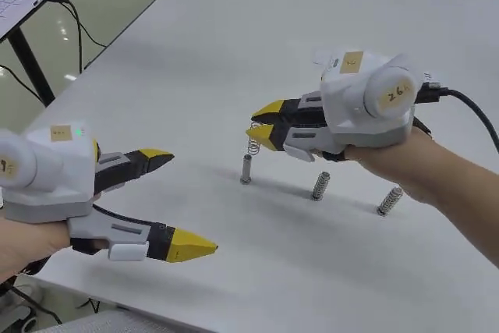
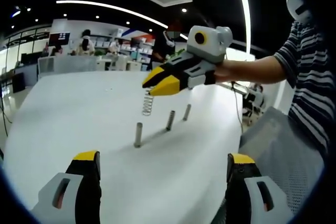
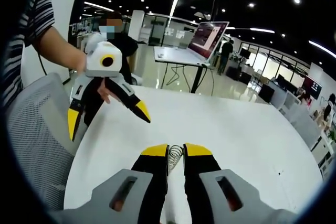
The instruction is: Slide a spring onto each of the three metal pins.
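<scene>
My right gripper (image 1: 263, 126) has its jaws drawn narrow on a spring (image 1: 253, 144). The top coils are pinched between the yellow fingertips (image 3: 155, 151) and the rest dangles below them. The spring hangs just above the bare pin (image 1: 246, 169), which stands upright on the table (image 1: 234, 37). The two are apart (in the left gripper view the spring's lower end sits a little to one side of the pin's top). The second pin (image 1: 320, 185) and third pin (image 1: 390, 200) each already wear a spring. My left gripper (image 1: 183, 202) is spread wide and holds nothing, well apart from the pins.
</scene>
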Demonstrator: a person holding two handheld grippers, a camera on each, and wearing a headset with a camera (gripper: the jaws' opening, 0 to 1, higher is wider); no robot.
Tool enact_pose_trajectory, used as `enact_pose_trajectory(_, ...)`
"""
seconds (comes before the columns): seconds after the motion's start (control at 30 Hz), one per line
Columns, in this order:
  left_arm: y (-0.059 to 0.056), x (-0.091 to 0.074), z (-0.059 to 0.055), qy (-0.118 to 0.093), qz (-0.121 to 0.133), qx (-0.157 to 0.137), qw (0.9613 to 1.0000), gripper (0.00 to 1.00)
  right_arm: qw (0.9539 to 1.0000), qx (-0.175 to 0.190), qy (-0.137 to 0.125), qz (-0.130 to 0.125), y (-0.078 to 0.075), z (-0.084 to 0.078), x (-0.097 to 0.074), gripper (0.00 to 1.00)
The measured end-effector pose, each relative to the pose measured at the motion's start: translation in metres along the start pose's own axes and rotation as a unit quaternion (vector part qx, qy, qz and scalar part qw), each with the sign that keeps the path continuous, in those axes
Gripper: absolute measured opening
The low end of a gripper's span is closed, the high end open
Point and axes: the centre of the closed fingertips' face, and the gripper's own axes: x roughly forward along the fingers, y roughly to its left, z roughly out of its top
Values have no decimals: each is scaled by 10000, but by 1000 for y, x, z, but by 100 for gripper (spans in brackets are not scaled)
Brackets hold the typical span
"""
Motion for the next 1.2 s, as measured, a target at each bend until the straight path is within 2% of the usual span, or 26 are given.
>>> enact_pose_trajectory(0.87,3,-3,0,-1,37,-25,10000,97,9996,258,108,-5,-3,-17,16,8)
enact_pose_trajectory(1.2,3,-1,2,-35,31,-23,10000,97,9993,279,230,12,-3,-31,23,8)
